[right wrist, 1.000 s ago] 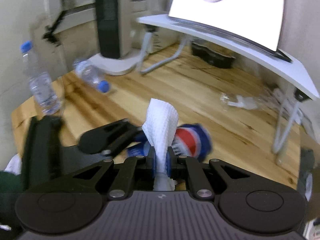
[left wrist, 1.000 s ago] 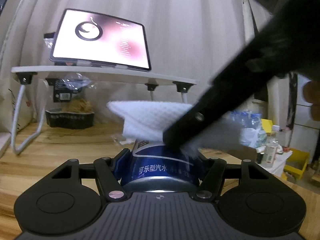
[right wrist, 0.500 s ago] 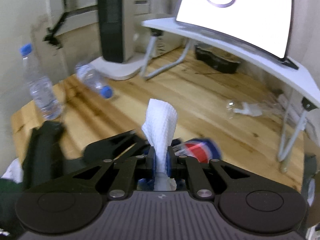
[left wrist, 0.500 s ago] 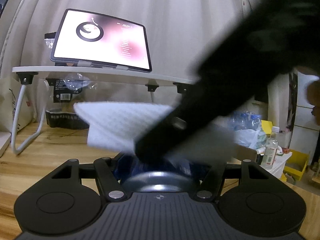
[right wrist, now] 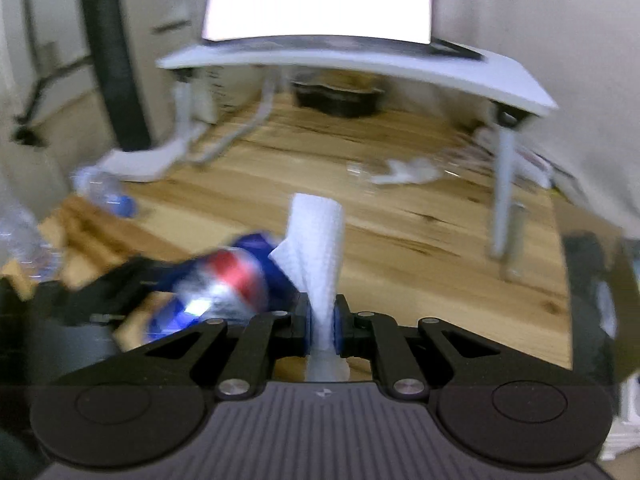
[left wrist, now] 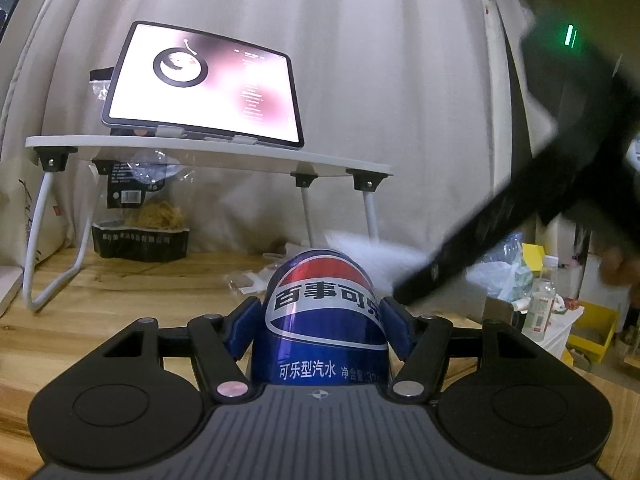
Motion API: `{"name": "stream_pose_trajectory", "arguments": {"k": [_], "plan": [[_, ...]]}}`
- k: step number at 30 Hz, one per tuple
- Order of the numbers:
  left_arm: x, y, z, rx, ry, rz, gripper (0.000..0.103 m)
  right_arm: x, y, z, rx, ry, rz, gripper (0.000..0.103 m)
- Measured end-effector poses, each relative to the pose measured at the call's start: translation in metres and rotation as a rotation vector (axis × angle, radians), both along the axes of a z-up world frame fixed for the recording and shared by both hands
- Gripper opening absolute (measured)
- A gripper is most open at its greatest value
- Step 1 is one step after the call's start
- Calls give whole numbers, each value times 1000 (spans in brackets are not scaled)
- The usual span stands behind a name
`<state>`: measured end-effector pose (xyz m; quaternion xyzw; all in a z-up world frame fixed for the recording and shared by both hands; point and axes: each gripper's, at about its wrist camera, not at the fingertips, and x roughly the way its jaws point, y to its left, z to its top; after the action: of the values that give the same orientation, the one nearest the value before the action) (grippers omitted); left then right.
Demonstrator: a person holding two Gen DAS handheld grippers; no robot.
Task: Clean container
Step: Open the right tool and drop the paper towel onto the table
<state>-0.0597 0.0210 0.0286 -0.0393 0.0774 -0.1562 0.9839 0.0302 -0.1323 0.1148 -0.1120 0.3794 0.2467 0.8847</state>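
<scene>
My left gripper [left wrist: 322,316] is shut on a blue Pepsi can [left wrist: 325,312], held above the wooden table. My right gripper [right wrist: 322,322] is shut on a folded white paper towel [right wrist: 318,248] that sticks up between its fingers. In the left wrist view the right gripper's black finger [left wrist: 492,240] crosses from the upper right, and the towel [left wrist: 372,256] shows blurred behind the can, at its right side. In the right wrist view the can [right wrist: 228,284] is blurred, just left of the towel, with the left gripper's body [right wrist: 80,304] behind it.
A white folding lap desk [left wrist: 208,156] with a lit tablet [left wrist: 204,88] stands on the wooden table [right wrist: 400,232]. A black snack bag [left wrist: 140,232] lies under it. Plastic water bottles [right wrist: 108,196] lie at the left, crumpled wrappers [right wrist: 404,170] near the desk leg.
The right gripper with the towel has swept off the top of the can to its right side. The can's Pepsi logo now shows uncovered in the left wrist view.
</scene>
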Motion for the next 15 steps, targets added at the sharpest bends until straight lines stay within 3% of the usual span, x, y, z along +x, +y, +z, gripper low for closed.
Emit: {"name": "stream_pose_trajectory", "arguments": {"k": [6,9,10,11,12,13,14,15], "plan": [[1,3,0,-14,9,6,67,35,-24,-65,-91,129,-82,13],[2,4,-1,-21,16,9,67,40,-33,-78,-98,149,-104,16],[2,5,-1,-23,17,9,67,42,-36,-82,-98,157,-110,27],[2,5,-1,-25,18,9,67,44,-40,-82,-74,172,-116,48],[3,5,-1,-25,18,8,67,45,-44,-83,-50,188,-122,61],[3,5,-1,-25,18,8,67,47,-48,-84,-23,204,-130,93],[4,5,0,-26,19,8,67,49,-56,-86,50,233,-153,103],[11,6,4,-27,26,6,67,49,-64,-89,130,242,-156,103]]}}
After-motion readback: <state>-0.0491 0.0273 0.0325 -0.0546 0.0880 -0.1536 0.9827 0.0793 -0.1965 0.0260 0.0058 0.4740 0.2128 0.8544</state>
